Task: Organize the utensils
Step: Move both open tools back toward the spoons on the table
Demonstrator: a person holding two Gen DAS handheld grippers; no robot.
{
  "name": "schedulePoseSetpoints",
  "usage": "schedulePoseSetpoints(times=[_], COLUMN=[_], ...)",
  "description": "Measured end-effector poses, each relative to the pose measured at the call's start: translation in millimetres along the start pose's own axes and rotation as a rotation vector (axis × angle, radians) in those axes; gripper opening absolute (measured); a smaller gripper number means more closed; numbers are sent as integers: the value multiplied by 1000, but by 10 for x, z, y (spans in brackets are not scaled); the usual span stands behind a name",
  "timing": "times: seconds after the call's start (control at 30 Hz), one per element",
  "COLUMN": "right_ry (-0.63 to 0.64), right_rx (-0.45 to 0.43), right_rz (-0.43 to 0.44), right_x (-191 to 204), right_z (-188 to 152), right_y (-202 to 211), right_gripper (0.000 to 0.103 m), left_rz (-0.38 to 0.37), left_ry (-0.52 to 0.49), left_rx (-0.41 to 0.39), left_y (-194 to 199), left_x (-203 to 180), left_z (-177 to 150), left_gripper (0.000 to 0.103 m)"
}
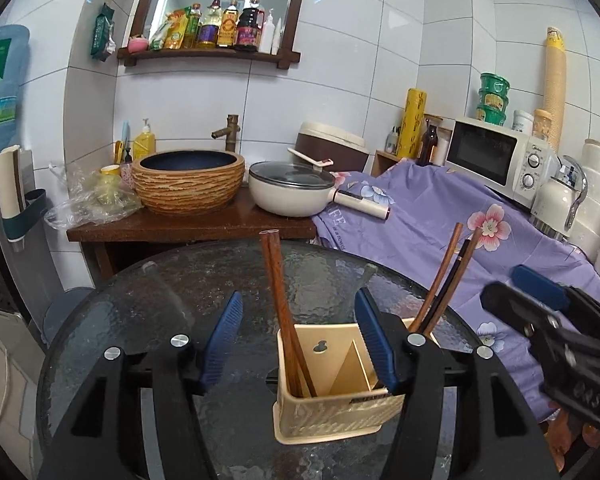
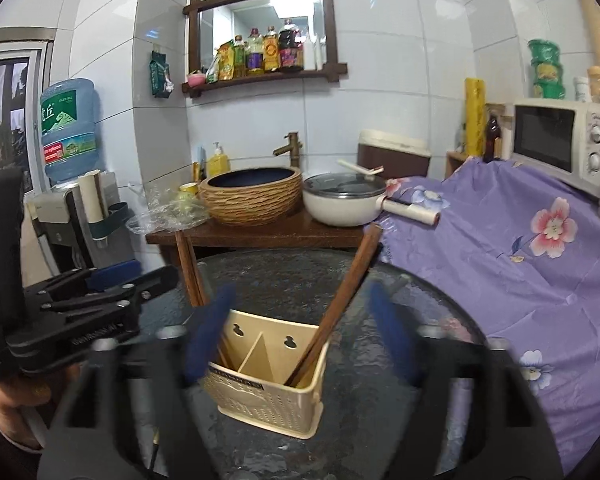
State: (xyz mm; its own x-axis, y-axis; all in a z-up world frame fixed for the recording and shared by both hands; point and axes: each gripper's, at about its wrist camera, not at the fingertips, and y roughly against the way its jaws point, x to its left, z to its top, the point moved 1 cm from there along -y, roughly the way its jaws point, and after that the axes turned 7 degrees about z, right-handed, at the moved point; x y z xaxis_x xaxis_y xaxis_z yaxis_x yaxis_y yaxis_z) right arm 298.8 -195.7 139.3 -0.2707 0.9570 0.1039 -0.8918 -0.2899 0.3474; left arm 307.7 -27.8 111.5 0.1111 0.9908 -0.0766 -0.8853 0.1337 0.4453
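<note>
A cream two-compartment utensil holder point(image 1: 332, 412) point(image 2: 268, 396) stands on the round dark glass table point(image 1: 140, 320) point(image 2: 380, 420). Brown wooden chopsticks point(image 1: 280, 304) stand in its left compartment; more chopsticks point(image 1: 444, 280) point(image 2: 344, 300) lean out of the right compartment. My left gripper point(image 1: 300, 344) is open and empty, its blue pads on either side of the holder's back. My right gripper point(image 2: 300, 340) is open and empty, blurred, above the holder. Each gripper shows at the edge of the other's view: the right point(image 1: 560, 320), the left point(image 2: 92, 296).
A wooden counter point(image 1: 188, 228) behind the table carries a woven-look basin point(image 1: 188, 180), a white lidded pan point(image 1: 292, 188) and plastic bags. A purple flowered cloth point(image 1: 440, 220) covers the surface at right, with a microwave point(image 1: 496, 156). A water dispenser point(image 2: 68, 132) stands left.
</note>
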Motion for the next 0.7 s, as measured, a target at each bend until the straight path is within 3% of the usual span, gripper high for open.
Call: schedulePoseSetpoints(times=[0.07,0.13,0.27,0.53,0.7], right_ry=[20,27,10,-64,-132], right_rx=[1,39,124,266,348], right_rz=[-3,7,52,96,104], right_x=[42,78,125,160,122], right_z=[-75,-203,-565,-1274,-1615], right_y=[64,92,93,82,36], right_gripper=[80,86,86,86,86], left_rz=[-8,-20,-2,-7,-39], left_ry=[-1,5,-35,-134,-161], left_rx=[2,5,31,199,310], left_y=[93,196,299,264,202], left_x=[45,112,148,204,218], left_z=[-61,-156,-375,-1040,-1387], left_gripper=[70,74,79,78,66])
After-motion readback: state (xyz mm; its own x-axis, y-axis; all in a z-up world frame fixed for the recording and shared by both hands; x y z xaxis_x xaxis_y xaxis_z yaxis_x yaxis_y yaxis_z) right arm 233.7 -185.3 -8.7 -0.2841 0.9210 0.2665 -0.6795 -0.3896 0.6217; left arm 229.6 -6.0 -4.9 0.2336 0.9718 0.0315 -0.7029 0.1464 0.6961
